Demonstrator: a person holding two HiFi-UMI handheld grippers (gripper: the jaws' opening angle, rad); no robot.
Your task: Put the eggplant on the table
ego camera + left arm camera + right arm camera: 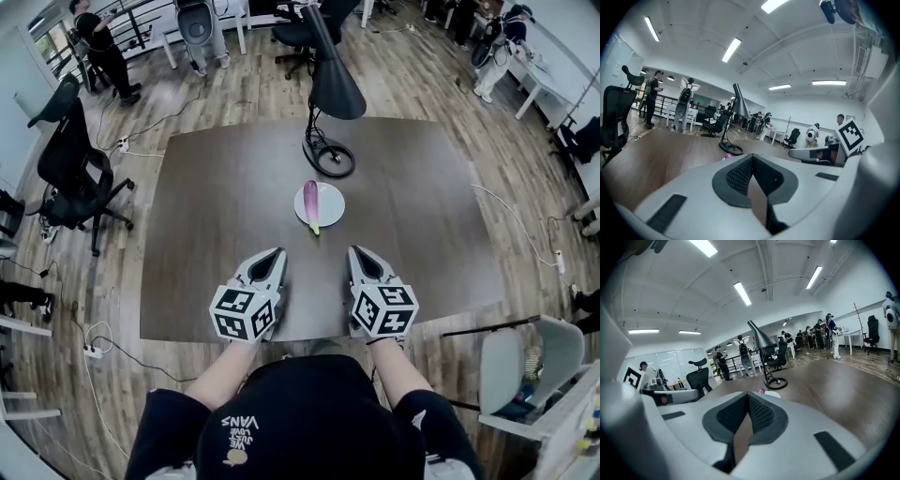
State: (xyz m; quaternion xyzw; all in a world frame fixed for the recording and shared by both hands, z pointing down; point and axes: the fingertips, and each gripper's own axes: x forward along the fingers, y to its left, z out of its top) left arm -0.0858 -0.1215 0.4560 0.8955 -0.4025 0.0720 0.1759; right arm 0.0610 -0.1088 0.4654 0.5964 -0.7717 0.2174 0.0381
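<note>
A purple eggplant (311, 203) with a green stem lies on a small white plate (333, 208) in the middle of the dark wooden table (216, 216). Both grippers hover over the table's near edge, well short of the plate. My left gripper (278, 251) is shut with nothing in it, and so is my right gripper (354, 249). In the left gripper view only the eggplant's pink tip (726, 157) peeks over the jaws (751, 155). In the right gripper view the eggplant (761, 391) and plate (772, 394) show just past the jaws (748, 393).
A black desk lamp (333, 89) stands behind the plate, its ring base (330, 157) on the table. A black office chair (70, 164) is at the left, a grey chair (525, 361) at the right. People stand far off in the room.
</note>
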